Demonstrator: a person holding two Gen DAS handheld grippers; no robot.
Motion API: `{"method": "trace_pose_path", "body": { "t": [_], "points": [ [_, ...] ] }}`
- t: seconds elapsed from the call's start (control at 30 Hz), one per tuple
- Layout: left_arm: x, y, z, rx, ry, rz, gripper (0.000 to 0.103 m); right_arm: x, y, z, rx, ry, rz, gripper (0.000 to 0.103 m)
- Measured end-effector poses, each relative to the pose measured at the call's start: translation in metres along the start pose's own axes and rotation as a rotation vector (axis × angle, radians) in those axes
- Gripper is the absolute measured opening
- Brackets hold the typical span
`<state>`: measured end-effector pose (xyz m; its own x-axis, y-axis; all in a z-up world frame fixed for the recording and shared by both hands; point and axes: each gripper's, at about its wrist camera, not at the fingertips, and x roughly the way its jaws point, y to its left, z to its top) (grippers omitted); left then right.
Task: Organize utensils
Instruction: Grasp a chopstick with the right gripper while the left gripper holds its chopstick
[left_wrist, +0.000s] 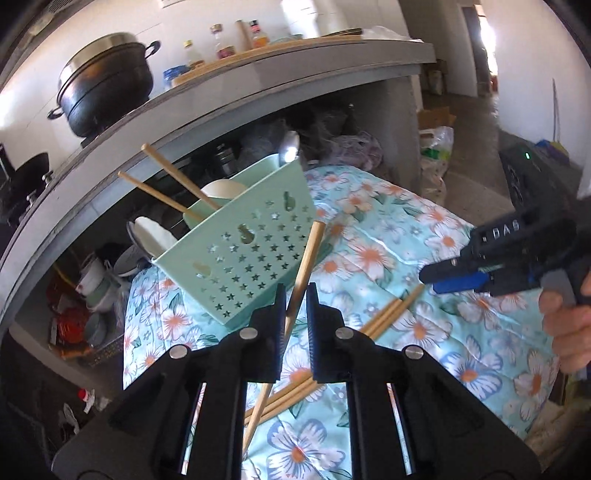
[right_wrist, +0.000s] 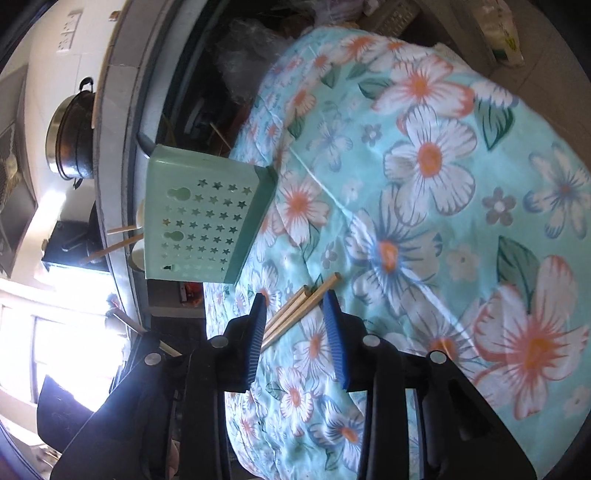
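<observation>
We hold chopstick (left_wrist: 301, 280) clamped in left tool (left_wrist: 296, 295); right tool (right_wrist: 295, 299) apart over loose chopsticks (right_wrist: 299, 308). Off-centre grip may slip before holder (left_wrist: 251, 240).

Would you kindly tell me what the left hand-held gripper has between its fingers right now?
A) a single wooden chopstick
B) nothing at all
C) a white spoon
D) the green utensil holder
A: in the left wrist view, the left hand-held gripper is closed on one wooden chopstick, raised above the others lying on the floral cloth.
</observation>
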<state>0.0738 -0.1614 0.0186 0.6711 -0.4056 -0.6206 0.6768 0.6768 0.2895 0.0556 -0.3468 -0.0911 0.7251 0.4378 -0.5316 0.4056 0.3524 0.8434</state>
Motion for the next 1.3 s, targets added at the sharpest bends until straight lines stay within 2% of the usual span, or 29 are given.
{"method": "trace_pose_path", "body": {
  "t": [0.27, 0.47, 0.8, 0.87, 1.3],
  "points": [
    [0.008, 0.013, 0.004, -0.072, 0.018, 0.023, 0.009, 0.021, -0.023, 0.004, 0.123, -0.007, 0.005, 0.017],
    [0.014, 0.018, 0.006, -0.097, 0.028, 0.04, 0.009, 0.026, -0.035, 0.005, 0.19, -0.001, 0.062, 0.016],
    [0.016, 0.022, 0.008, -0.113, 0.036, 0.049, 0.009, 0.03, -0.043, 0.008, 0.232, -0.01, 0.08, 0.015],
    [0.016, 0.022, 0.009, -0.114, 0.035, 0.049, 0.009, 0.029, -0.042, 0.008, 0.223, -0.019, 0.075, 0.01],
    [0.016, 0.021, 0.009, -0.109, 0.037, 0.05, 0.009, -0.013, -0.013, 0.011, 0.073, -0.109, 0.096, 0.008]
  ]
}}
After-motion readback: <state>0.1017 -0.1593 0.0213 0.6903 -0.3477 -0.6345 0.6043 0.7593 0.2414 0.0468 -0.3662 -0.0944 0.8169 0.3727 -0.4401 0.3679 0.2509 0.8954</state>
